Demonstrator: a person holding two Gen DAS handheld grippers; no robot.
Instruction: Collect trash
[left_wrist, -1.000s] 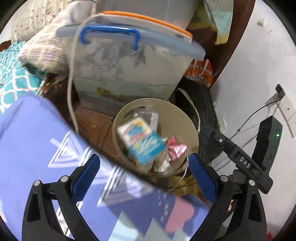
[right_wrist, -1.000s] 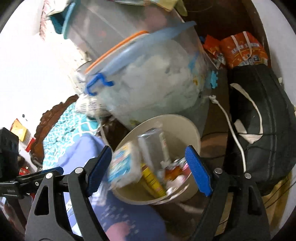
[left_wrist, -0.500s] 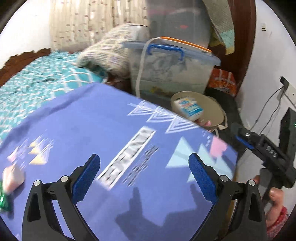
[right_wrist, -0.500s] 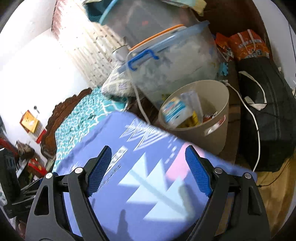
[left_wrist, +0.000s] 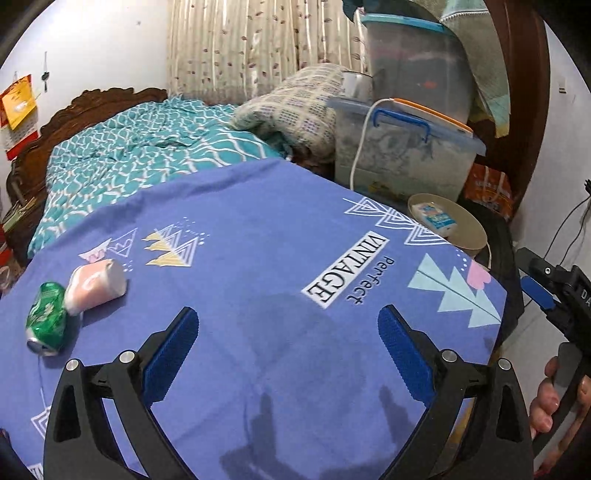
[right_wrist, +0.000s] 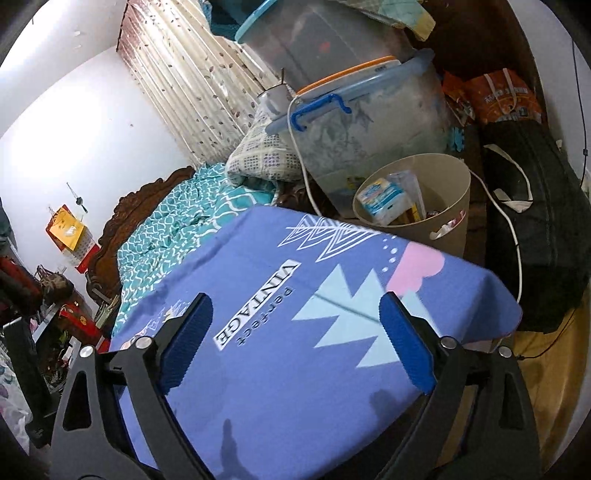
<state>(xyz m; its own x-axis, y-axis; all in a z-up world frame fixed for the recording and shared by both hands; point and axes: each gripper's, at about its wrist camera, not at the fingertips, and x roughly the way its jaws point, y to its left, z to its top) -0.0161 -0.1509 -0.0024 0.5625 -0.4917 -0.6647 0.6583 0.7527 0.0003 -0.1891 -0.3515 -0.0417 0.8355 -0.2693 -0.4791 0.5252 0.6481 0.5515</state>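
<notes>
L gripper fingers apart, empty; green can left of them; R gripper opening, empty, bin beyond

My left wrist camera looks along its fingers, tilted down over the purple cloth toward its far right corner. My right wrist camera sits close above the same cloth, facing that corner. Both views share the beige bin and clear storage box.

Crushed green can touching pink-white wrapper on purple cloth; beige bin of trash beyond
</notes>
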